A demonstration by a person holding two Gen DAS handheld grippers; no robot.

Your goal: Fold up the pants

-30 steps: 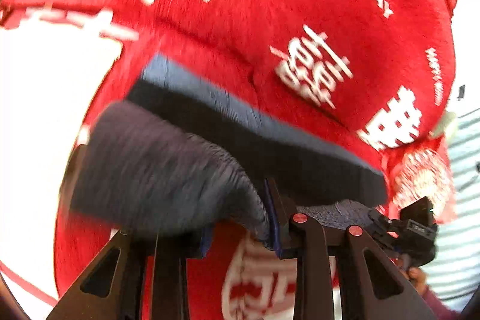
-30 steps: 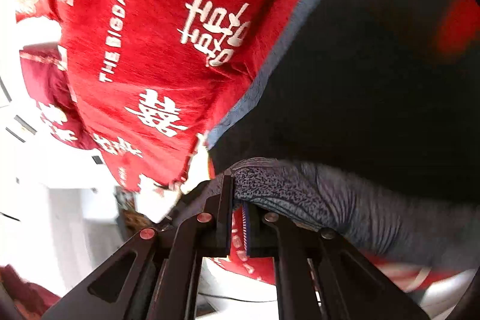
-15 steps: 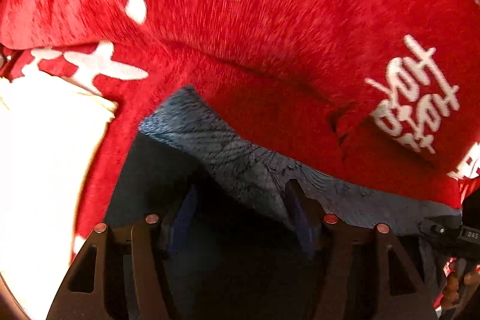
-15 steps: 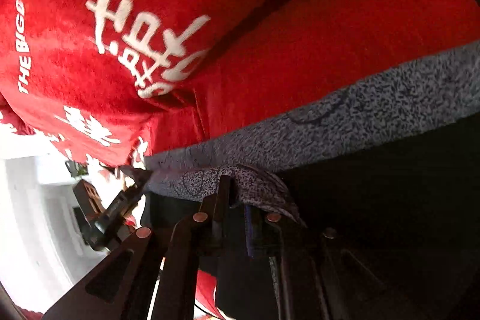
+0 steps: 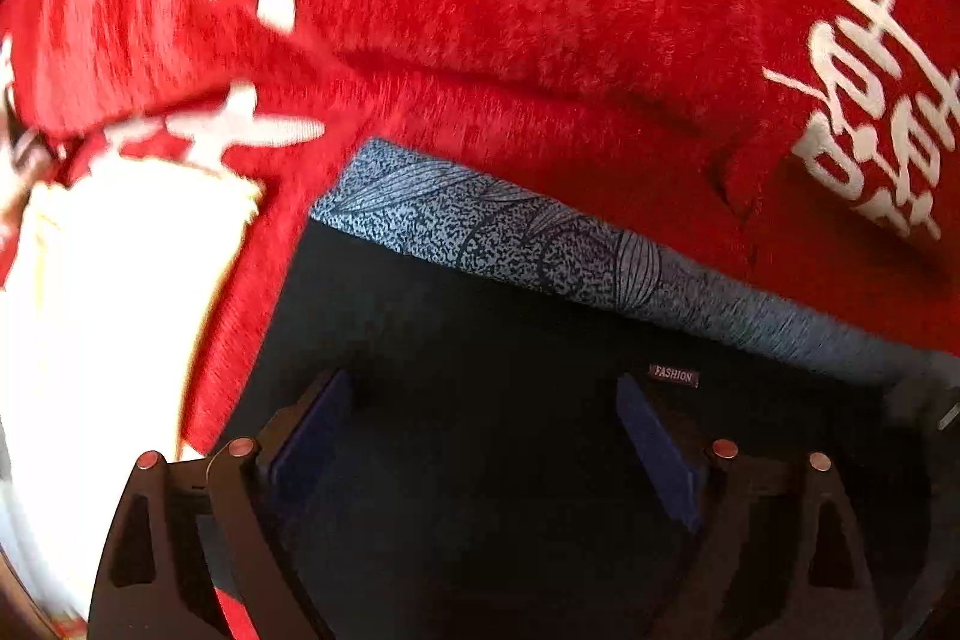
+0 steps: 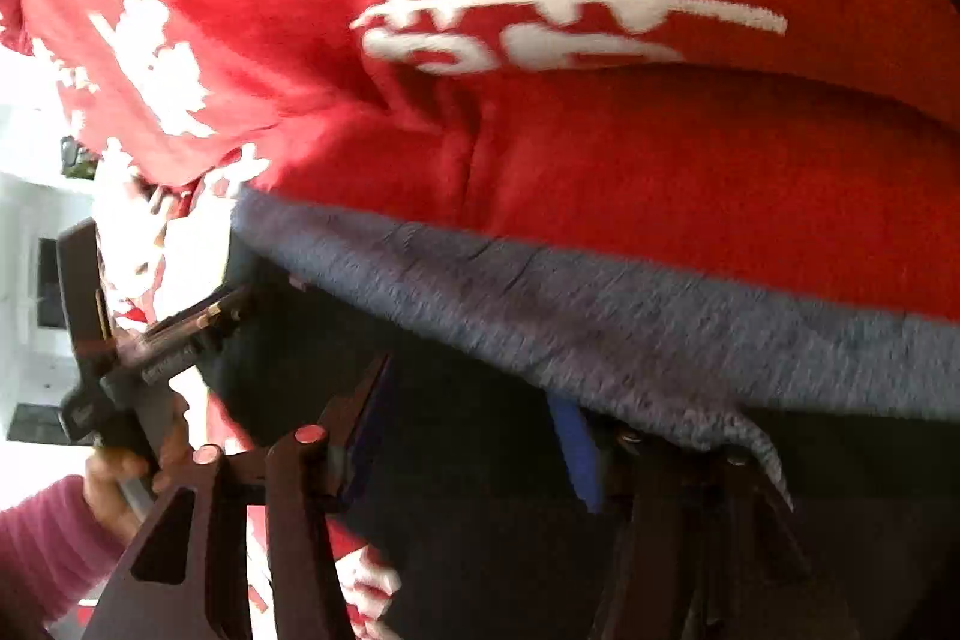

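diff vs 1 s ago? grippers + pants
Both grippers let go. A second ago each was shut on the speckled grey waistband, holding the pants lifted and folded over. Now the pants lie flat on the red blanket, and the left gripper and right gripper stand open above the dark fabric. The right one opened last. Unchanged: the blanket under the pants.
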